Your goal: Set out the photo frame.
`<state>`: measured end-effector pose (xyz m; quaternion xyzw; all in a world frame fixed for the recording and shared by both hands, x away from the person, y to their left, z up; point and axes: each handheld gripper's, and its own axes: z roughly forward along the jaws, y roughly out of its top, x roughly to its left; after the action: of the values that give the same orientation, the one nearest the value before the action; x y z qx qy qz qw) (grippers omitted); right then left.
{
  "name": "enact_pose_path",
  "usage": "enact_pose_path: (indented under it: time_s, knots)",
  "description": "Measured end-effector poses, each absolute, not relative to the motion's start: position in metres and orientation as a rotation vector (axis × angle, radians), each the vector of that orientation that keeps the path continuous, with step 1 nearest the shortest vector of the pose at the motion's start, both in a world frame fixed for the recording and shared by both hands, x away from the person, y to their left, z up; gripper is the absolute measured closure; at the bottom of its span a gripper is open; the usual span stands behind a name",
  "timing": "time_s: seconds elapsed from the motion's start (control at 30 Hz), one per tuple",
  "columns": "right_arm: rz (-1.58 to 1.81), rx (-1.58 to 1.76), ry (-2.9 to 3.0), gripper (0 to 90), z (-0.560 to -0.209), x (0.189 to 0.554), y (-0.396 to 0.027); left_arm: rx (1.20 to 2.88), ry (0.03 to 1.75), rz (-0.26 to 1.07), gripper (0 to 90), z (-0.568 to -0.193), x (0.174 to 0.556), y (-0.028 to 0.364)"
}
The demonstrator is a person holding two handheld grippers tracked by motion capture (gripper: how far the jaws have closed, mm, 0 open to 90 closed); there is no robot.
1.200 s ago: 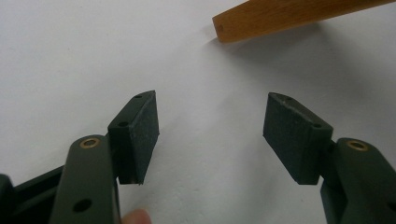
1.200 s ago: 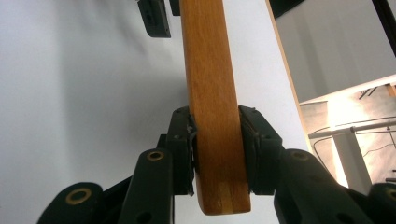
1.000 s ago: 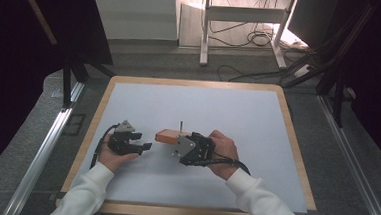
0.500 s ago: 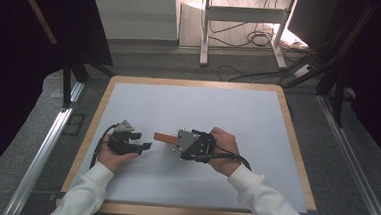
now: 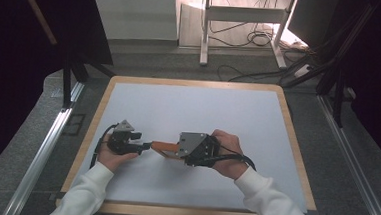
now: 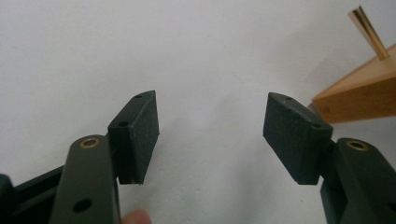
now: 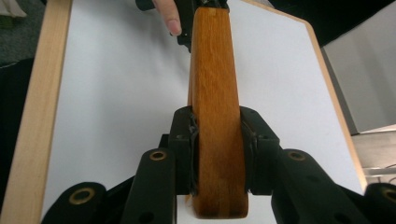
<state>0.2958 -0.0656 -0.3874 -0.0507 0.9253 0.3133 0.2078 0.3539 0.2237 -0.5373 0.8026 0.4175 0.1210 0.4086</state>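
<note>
At the left of the high view, the left gripper (image 5: 146, 146) rests low over the white table (image 5: 188, 107), its jaws spread wide with only bare surface between the pads (image 6: 140, 126). Just to its right, close to those jaw tips but not between them, is the near end of the wooden block (image 5: 165, 147). In the left gripper view the block (image 6: 359, 93) sits at the far right edge, with a thin brass rod (image 6: 369, 30) rising from its top. The right gripper (image 5: 178, 149) clamps the block's other end; in the right gripper view both pads press flat against the block's (image 7: 215, 102) sides. The right hand (image 5: 228, 155) sits behind it. The block hangs near the table's front middle, with open white surface ahead and to the right, up to the wooden rim (image 5: 292, 129).
</note>
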Motion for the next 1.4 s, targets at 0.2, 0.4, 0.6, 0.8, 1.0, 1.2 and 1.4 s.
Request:
enact_pose_path:
  time_s: [0.2, 0.4, 0.6, 0.8, 1.0, 1.2, 1.4]
  knots:
    - [0.933, -0.033, 2.565, 68.6, -0.389, 0.309, -0.074, 2.025, 1.050, 0.303, 35.1, -0.537, 0.354, 0.223]
    - [0.963, 0.051, 2.551, 67.2, -0.390, 0.324, -0.081, 2.028, 1.054, 0.295, 35.0, -0.538, 0.354, 0.222]
    - [0.964, 0.115, 2.542, 65.5, -0.391, 0.335, -0.081, 2.021, 1.055, 0.295, 35.0, -0.538, 0.354, 0.222]
    - [0.979, 0.159, 2.540, 63.1, -0.392, 0.346, -0.082, 2.026, 1.051, 0.295, 35.0, -0.538, 0.354, 0.221]
    - [0.961, 0.213, 2.539, 57.5, -0.396, 0.358, -0.084, 2.026, 1.048, 0.297, 34.9, -0.538, 0.354, 0.221]
    - [0.995, 0.274, 2.538, 55.8, -0.398, 0.371, -0.088, 2.031, 1.041, 0.296, 34.8, -0.538, 0.354, 0.221]
    - [0.980, 0.324, 2.537, 52.1, -0.402, 0.382, -0.089, 2.029, 1.040, 0.296, 34.8, -0.538, 0.354, 0.221]
